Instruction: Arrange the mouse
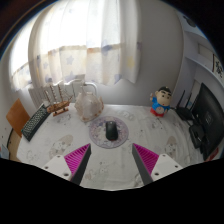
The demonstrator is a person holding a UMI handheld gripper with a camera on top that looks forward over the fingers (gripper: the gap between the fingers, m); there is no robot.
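the gripper (110,158) hangs above the worktop (60,150) with its fingers (77,158) spread wide and nothing between them. the pink pads show at five and seven o'clock. just ahead, at twelve o'clock from the fingers, the dark mouse (110,129) sits on a round mouse mat (108,132), apart from both fingers. farther out at eleven o'clock stands a clear glass jug (90,102), and at ten o'clock a keyboard (35,122) lies at an angle near a small rack (57,103). at one to two o'clock a cartoon figurine (159,102) stands upright, and at three o'clock there is a dark monitor (208,115). sheer curtains (90,40) hang beyond the worktop.

the mouse looks untouched or already placed; i cannot tell which. if the grasp is still to come, what is left is to move forward, close on the mouse, and set it where it belongs.
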